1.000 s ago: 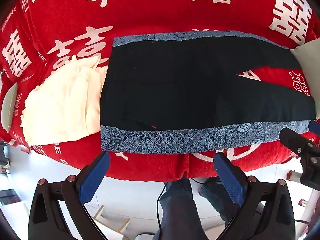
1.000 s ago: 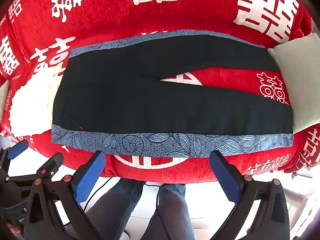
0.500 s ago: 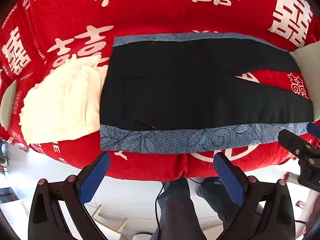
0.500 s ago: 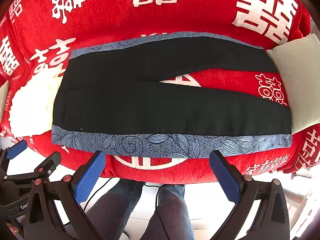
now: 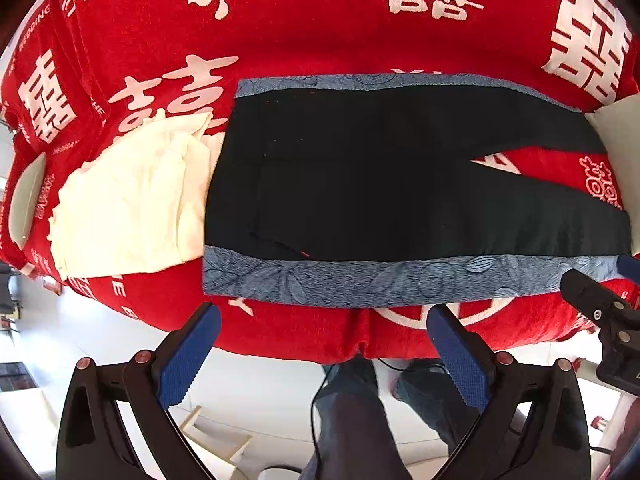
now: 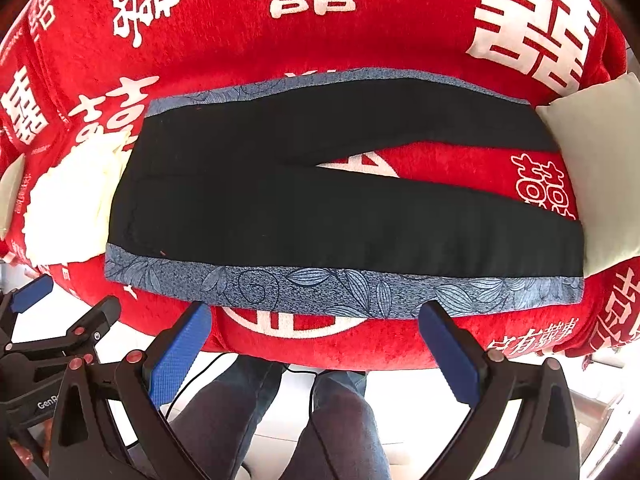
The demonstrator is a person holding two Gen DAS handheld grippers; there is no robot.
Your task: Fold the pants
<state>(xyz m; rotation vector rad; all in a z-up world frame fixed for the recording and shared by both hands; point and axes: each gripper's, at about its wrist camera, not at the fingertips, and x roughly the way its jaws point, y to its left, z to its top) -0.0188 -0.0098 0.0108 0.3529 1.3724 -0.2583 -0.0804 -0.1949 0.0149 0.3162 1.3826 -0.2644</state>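
Support surface: a raised surface draped in a red cover [image 6: 360, 32] with large white characters. What lies beneath it cannot be made out. The cloth hangs over the near edge, so the pants get a soft, slightly domed bed that runs wider than they do.

Black pants [image 6: 320, 216] lie flat on the cover, waist toward the left, legs running right and parted in a narrow V with red showing between them. A blue leaf-print side stripe [image 6: 340, 286] runs along the near edge, and a matching one along the far edge. Judged: this spread-out layout, with the near stripe parallel to the cover's edge, suits a first fold of one leg over the other; no fold is made yet.

A cream cloth [image 5: 132, 200], crumpled, sits at the waist end and touches or slips just under the waistband; which one is unclear. A pale cushion [image 6: 596, 168] lies at the leg ends and may cover the cuffs.

Left gripper [image 5: 320, 344]: fingers spread wide, holding nothing, hovering off the near edge below the waist half of the stripe. Right gripper [image 6: 312, 340]: likewise spread and empty, just short of the stripe's middle. Judged: both are staged to pinch the near edge.

Hidden: the cuffs, the waistband detail, the underside of the fabric. Below the edge, a person's legs in dark trousers [image 6: 344, 420] and a cable, partly cut off.
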